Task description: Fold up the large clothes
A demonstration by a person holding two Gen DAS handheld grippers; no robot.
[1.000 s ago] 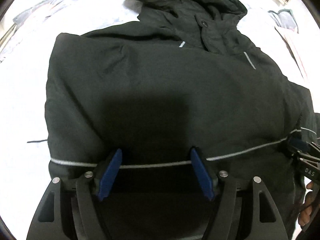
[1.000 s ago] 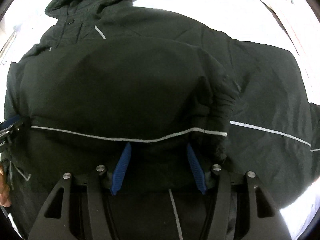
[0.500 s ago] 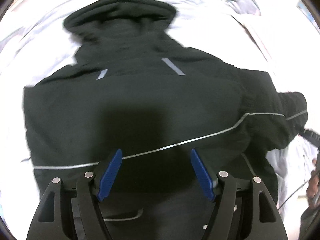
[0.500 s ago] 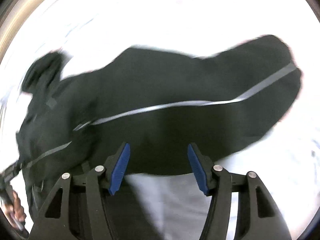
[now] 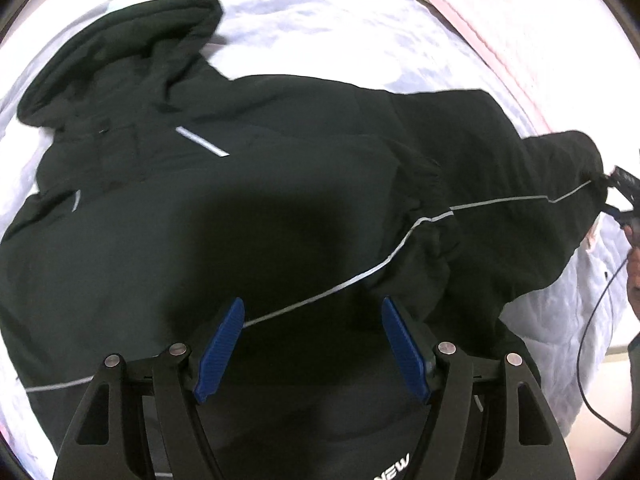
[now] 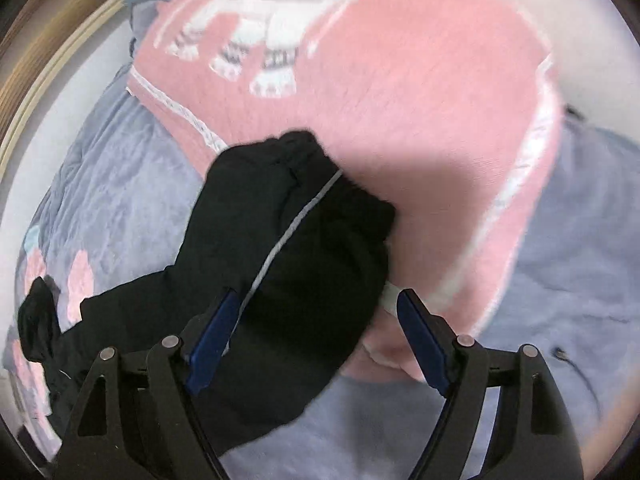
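On the bedspread (image 5: 360, 28), black jacket (image 5: 280, 184) lies beside pink blanket (image 6: 400, 100); both grippers' jaws spread.

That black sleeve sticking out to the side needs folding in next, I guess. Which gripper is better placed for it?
Probably the right. The right gripper sits open at the sleeve end by the pink blanket. The left gripper, also open, hovers over the jacket body, away from the cuff.

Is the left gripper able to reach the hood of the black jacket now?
Probably yes: the left gripper is open, and only the jacket's flat body lies before the hood.
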